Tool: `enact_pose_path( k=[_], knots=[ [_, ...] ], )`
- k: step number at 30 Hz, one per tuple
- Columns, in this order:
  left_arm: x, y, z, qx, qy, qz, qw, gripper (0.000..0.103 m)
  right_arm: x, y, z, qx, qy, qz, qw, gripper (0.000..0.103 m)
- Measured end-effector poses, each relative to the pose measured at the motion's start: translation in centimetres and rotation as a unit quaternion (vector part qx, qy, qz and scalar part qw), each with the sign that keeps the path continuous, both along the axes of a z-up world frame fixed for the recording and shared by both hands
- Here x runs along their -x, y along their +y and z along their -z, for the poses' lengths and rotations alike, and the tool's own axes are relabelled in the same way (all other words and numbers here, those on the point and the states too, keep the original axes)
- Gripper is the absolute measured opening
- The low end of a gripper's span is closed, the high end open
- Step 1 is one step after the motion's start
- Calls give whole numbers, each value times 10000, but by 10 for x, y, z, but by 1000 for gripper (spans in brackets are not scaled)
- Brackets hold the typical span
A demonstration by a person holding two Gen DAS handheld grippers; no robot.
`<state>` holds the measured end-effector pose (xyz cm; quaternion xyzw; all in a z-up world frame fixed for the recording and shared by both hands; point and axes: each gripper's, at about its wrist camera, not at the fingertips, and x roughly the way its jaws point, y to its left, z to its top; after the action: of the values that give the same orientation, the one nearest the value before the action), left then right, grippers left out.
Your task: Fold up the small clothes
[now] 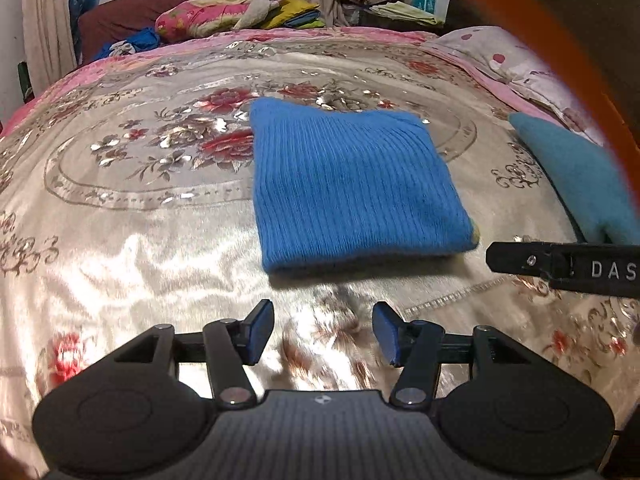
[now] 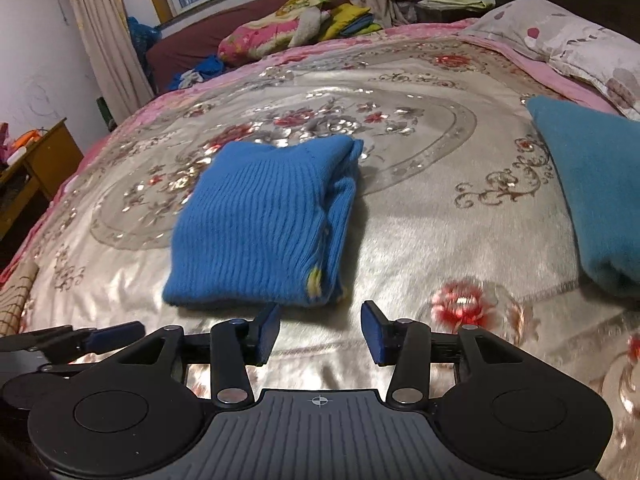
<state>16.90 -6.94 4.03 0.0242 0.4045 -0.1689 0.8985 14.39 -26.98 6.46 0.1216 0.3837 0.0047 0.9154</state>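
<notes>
A folded blue knit garment (image 1: 356,184) lies flat on a bed's shiny floral bedspread (image 1: 140,220). Just short of its near edge, the left claw (image 1: 323,330) and right claw (image 2: 320,330) hover side by side, each partly open and holding nothing. Right of the garment lies a teal cloth (image 2: 592,196), well apart.

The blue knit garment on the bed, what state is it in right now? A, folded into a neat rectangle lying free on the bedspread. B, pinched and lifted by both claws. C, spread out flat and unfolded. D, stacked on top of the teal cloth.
A: the blue knit garment lies folded on the bedspread, with both claws empty and short of it.
</notes>
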Motion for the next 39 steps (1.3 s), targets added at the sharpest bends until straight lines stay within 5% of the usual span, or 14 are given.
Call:
enact_pose_path(
  k=[23, 39],
  knots=[
    [57, 9, 5, -73, -210, -261, 9994, 85, 65, 24, 7, 12, 29, -58, 10000, 50],
    [81, 19, 7, -7, -273, -428, 9987, 91, 93, 37, 20, 128, 117, -92, 9998, 50]
  ],
)
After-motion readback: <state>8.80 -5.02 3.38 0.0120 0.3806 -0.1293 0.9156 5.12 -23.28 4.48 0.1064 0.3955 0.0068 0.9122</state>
